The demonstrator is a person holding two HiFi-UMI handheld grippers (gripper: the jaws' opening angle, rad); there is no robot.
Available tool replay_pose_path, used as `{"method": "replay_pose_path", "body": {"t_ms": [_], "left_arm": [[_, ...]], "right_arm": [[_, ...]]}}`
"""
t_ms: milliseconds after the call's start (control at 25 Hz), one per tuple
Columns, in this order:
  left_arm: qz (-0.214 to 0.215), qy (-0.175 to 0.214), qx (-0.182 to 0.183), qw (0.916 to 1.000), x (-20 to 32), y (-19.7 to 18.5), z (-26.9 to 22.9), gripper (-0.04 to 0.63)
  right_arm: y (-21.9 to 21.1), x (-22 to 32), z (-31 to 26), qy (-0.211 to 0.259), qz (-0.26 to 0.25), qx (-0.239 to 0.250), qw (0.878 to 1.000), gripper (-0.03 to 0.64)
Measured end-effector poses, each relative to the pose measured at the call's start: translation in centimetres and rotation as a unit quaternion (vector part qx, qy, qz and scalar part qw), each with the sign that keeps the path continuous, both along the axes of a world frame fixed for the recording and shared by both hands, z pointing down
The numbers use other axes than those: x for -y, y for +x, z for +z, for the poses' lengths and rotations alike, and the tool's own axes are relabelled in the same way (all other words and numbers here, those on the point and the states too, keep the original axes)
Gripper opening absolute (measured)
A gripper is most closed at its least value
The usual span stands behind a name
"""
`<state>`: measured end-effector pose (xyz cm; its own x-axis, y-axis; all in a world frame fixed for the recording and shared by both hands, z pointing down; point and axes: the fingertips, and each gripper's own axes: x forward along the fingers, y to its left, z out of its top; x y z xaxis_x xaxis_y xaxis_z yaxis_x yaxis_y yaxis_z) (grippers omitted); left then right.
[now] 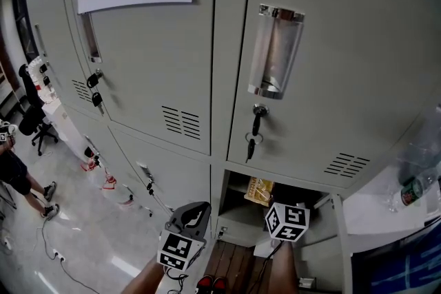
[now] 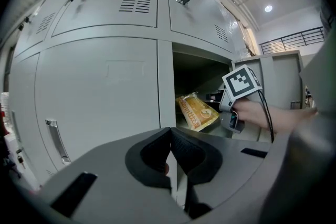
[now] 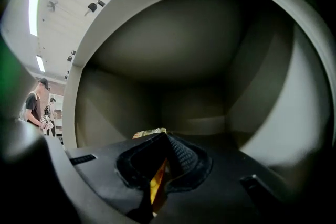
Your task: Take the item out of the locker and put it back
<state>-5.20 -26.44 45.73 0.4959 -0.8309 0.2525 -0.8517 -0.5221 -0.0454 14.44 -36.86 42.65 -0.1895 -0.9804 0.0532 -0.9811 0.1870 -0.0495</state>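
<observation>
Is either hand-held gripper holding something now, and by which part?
The right hand-held gripper pinches the yellow snack packet by the edge nearest it, inside the open locker. The left hand-held gripper is shut on nothing.

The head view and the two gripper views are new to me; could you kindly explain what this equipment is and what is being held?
A person holds a hand-held gripper in each hand, each with its own camera, and wears a third camera on the head. The head view looks down at grey lockers; one lower compartment stands open. The left gripper view shows the left hand-held gripper shut and empty, outside the lockers. The right gripper view looks into that compartment: the right hand-held gripper is shut on a yellow packet. The cube with square markers is part of that gripper.
</observation>
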Motion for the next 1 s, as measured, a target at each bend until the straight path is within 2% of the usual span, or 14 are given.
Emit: {"method": "replay_pose_path", "body": {"t_ms": [360, 520, 880, 1000], "left_arm": [[-0.002, -0.001, -0.001, 1.0000, 0.8, 0.1, 0.2, 0.021], [0.000, -0.003, -0.001, 1.0000, 0.9, 0.4, 0.2, 0.021], [0.002, -0.003, -0.002, 1.0000, 0.5, 0.4, 0.2, 0.021], [0.000, -0.003, -0.002, 1.0000, 0.3, 0.2, 0.1, 0.021]], "right_arm": [[0.4, 2.8, 1.7, -0.031, 0.017, -0.035, 0.999, 0.017], [0.2, 2.9, 1.8, -0.030, 0.031, -0.054, 0.998, 0.018], [0.3, 3.1, 2.0, -0.044, 0.032, -0.047, 0.997, 0.018], [0.5, 3.0, 1.7, -0.034, 0.044, -0.036, 0.998, 0.030]]}}
